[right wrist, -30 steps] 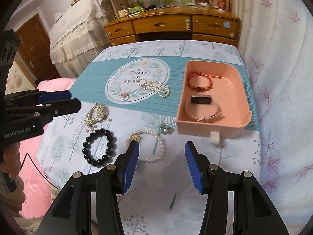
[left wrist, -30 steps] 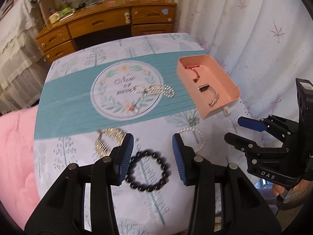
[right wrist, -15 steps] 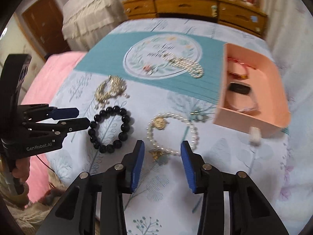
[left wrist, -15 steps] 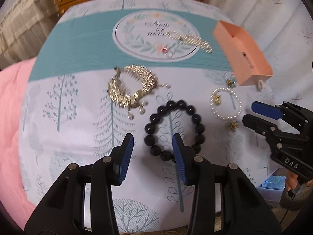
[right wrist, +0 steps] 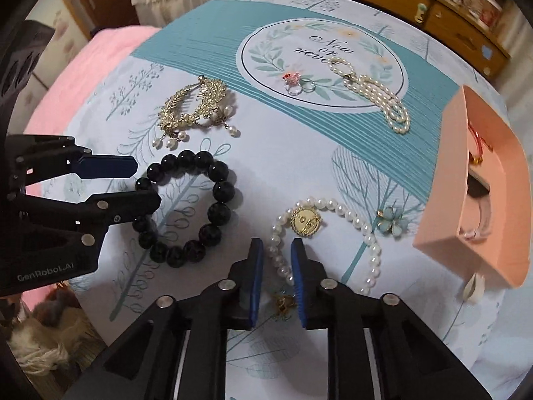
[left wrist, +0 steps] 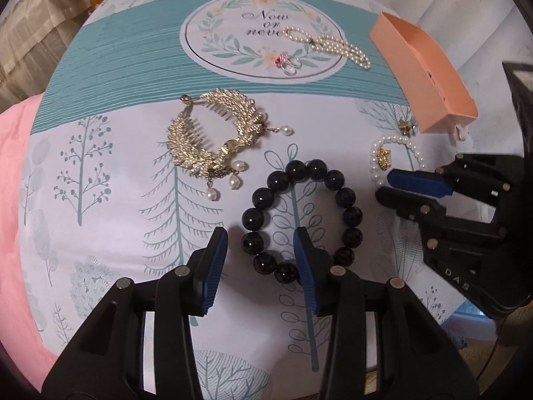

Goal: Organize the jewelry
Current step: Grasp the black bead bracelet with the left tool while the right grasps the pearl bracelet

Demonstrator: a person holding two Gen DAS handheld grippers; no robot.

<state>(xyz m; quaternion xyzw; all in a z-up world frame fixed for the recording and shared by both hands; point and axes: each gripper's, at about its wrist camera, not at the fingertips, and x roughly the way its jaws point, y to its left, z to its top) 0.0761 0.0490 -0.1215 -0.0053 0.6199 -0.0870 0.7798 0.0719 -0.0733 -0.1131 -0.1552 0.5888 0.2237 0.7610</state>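
A black bead bracelet [left wrist: 333,178] [right wrist: 220,188] lies on the printed tablecloth. My left gripper [left wrist: 261,236] [right wrist: 146,183] points down at it and stands open. The ring's near-left side lies between its jaws, and its right finger sits inside the ring; neither pad touches the beads. A pearl bracelet [right wrist: 368,238] [left wrist: 413,148] with a gold charm lies to the right. My right gripper [right wrist: 277,245] [left wrist: 384,186] straddles its left strand. Its jaws are closing, with a gap still showing on both sides of the pearls.
A pink tray [right wrist: 443,200] [left wrist: 429,76] at the right holds a red bracelet and a band. A gold hair comb [left wrist: 213,133], a pearl necklace [right wrist: 376,100], crystal rings [right wrist: 299,83], a blue flower earring [right wrist: 393,221] and a small gold piece [right wrist: 283,301] also lie on the cloth.
Both grippers have sunk toward the table and tipped downward. The left came over the black bracelet. The right moved left onto the pearl bracelet, and its jaws have narrowed.
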